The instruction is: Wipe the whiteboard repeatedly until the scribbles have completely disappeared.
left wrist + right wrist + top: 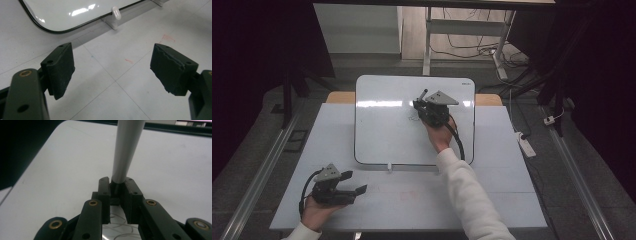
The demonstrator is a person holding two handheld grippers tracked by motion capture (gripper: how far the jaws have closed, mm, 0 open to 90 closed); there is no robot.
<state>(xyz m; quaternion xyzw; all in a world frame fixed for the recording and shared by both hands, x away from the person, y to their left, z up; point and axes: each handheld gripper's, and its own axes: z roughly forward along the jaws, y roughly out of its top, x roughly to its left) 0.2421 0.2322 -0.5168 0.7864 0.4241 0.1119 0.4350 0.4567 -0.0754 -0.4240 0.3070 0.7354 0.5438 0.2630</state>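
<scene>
Overhead and close jaw-level views share whiteboard [387, 125].

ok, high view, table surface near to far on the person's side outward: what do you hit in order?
Left gripper, jaws open, at the near edge → small white clip at the whiteboard's near edge → whiteboard → right gripper over the board, clamping a grey marker.

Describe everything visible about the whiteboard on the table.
The whiteboard is a glossy white rectangle with rounded corners and a thin dark edge, lying flat on the pale table, its far edge reaching past the tabletop. Ceiling light glares off its surface. A small white clip sits at the middle of its near edge. Faint scribbled lines mark it near the right claw, which is shut on a grey pen over the board. The left claw hangs open, off the board.
</scene>
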